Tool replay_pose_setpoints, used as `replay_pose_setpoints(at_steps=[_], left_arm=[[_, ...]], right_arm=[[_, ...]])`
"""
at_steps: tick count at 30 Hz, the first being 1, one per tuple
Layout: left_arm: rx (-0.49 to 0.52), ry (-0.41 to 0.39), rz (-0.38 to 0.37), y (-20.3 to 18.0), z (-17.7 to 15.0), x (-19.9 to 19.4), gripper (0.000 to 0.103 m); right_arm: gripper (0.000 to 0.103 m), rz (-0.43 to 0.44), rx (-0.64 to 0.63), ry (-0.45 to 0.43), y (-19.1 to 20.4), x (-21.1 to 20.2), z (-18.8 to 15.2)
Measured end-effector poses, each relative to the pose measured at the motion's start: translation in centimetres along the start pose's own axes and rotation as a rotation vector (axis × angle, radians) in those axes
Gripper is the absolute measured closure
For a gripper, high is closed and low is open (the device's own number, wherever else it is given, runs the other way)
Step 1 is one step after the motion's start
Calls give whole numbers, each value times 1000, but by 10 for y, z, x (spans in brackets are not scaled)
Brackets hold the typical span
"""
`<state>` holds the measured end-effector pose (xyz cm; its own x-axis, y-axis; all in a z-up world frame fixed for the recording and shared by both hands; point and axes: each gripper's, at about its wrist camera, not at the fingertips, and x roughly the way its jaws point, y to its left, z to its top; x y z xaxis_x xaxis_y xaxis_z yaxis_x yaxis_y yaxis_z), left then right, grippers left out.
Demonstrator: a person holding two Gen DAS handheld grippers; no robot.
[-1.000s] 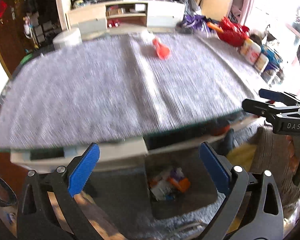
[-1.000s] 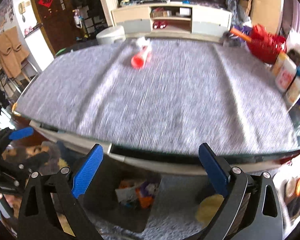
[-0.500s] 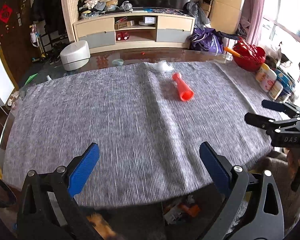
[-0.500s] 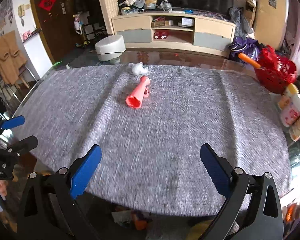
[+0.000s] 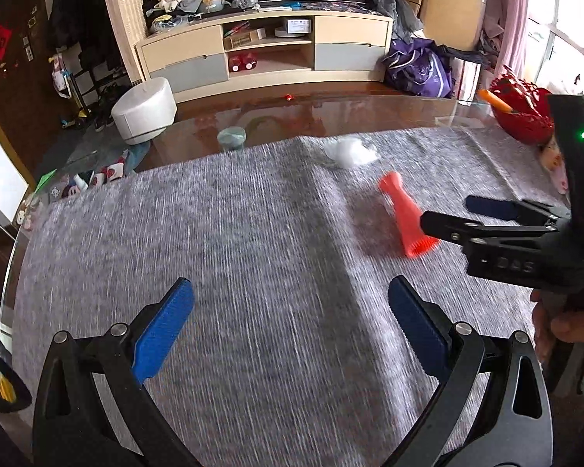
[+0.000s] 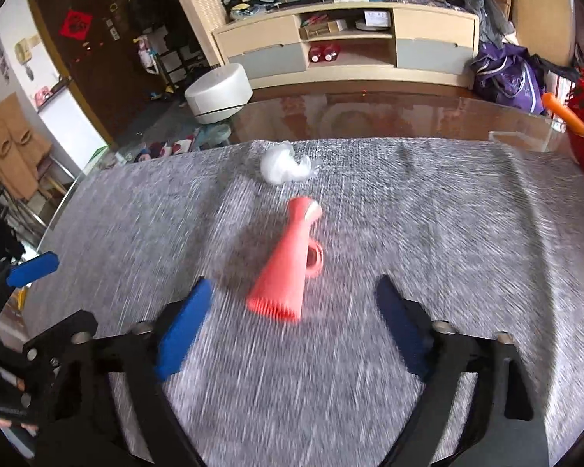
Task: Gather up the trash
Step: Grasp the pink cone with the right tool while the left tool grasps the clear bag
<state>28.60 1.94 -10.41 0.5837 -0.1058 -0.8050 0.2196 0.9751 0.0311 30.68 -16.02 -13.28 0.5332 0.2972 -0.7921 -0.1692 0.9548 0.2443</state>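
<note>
Grey woven cloth (image 5: 214, 257) covers most of a glass-topped bench (image 6: 370, 113), living room behind with a long TV cabinet (image 6: 346, 46) and a white round stool (image 6: 218, 91) on the floor. Coral cone-shaped silicone piece (image 6: 288, 262) lies on its side on the cloth, wide ribbed end toward the camera, a small ring on its right flank. Crumpled white tissue (image 6: 286, 167) sits just beyond its narrow end, apart from it.

Right gripper (image 6: 292, 323): fingers (image 6: 183, 327) spread, have just been closing in, nothing pinched. Cone's wide end sits just ahead of the two tips and roughly centred on the gap, not touching either pad; slightly nearer the left finger.

Left gripper (image 5: 288, 330): fingers (image 5: 163, 330) spread wide, empty, over bare cloth. Cone (image 5: 407, 218) and tissue (image 5: 350, 151) are well off to its right and further out. From this view the right gripper (image 5: 447, 218) comes in from the right, one tip overlapping the cone's wide end. A hand (image 5: 564, 327) grips its handle. Red basket (image 5: 523, 111) at the far right bench edge.
</note>
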Motion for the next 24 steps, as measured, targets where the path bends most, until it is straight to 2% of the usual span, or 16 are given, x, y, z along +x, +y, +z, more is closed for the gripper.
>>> replay_pose_setpoints(at_steps=[2, 8, 10, 12, 16, 24], left_arm=[[3, -1, 6, 2, 7, 6, 8], [3, -7, 20, 7, 26, 24, 8], [-8, -12, 19, 9, 33, 29, 8], [-13, -15, 14, 9, 39, 36, 8], [-8, -24, -5, 1, 54, 51, 8], [44, -51, -64, -28, 90, 88, 8]], right_arm=[[35, -9, -5, 13, 2, 12, 5], [34, -26, -44, 63, 11, 41, 2], [36, -58, -82, 44, 15, 42, -1], [60, -99, -112, 20, 17, 38, -4], [69, -69, -85, 5, -1, 28, -4], [70, -108, -27, -65, -42, -3, 11]])
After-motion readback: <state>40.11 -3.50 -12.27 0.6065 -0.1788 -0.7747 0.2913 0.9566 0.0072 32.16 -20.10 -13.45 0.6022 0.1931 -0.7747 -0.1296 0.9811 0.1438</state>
